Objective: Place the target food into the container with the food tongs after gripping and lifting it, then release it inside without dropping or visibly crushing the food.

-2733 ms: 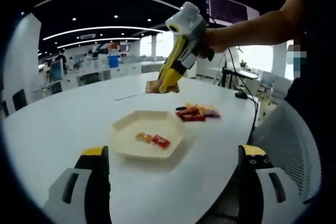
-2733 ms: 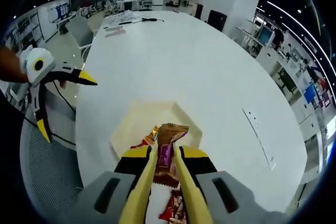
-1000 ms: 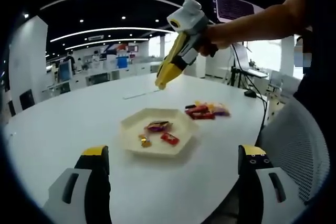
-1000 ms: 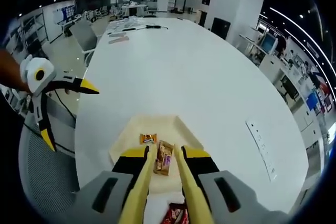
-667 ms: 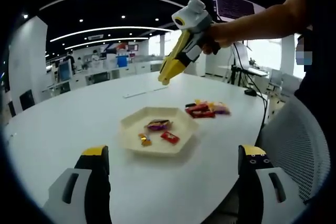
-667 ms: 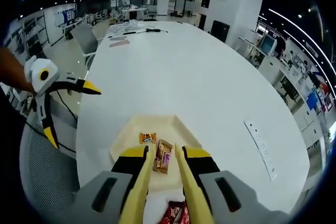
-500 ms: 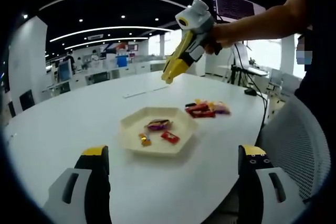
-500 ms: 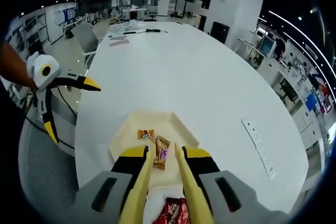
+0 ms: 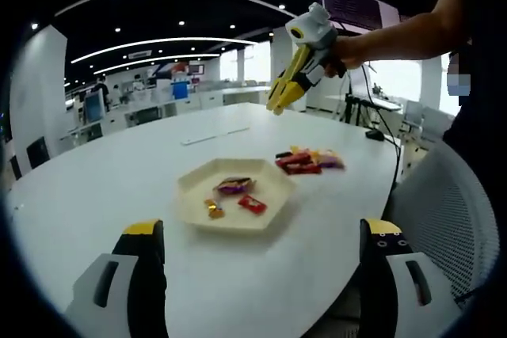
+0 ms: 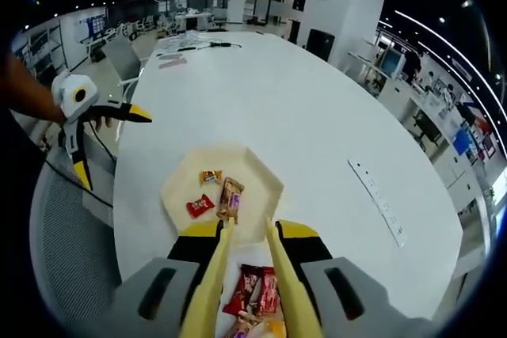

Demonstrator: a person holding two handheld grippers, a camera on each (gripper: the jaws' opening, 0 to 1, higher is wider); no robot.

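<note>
Since a moment ago the right gripper (image 9: 287,94) has drawn back and up from the hexagonal tray (image 9: 190,195), and in the left gripper view it now hangs in the air above the far side of the white table (image 9: 95,187), its yellow tongs nearly together with nothing between them. Three wrapped snacks lie in the tray: a purple-and-brown bar (image 9: 234,186), a red one (image 9: 252,205) and a small orange one (image 9: 211,210). A pile of wrapped snacks (image 9: 309,161) sits on the table just beside the tray. The left gripper (image 9: 261,259) shows its two jaws wide apart, empty.

From the right gripper view, the tongs (image 10: 247,237) point down between tray (image 10: 261,191) and pile (image 10: 257,294), holding nothing. The brown bar (image 10: 230,199) lies flat in the tray, near the red (image 10: 200,207) and orange (image 10: 210,177) pieces. The left gripper (image 10: 111,148) stands spread at the table's edge.
</note>
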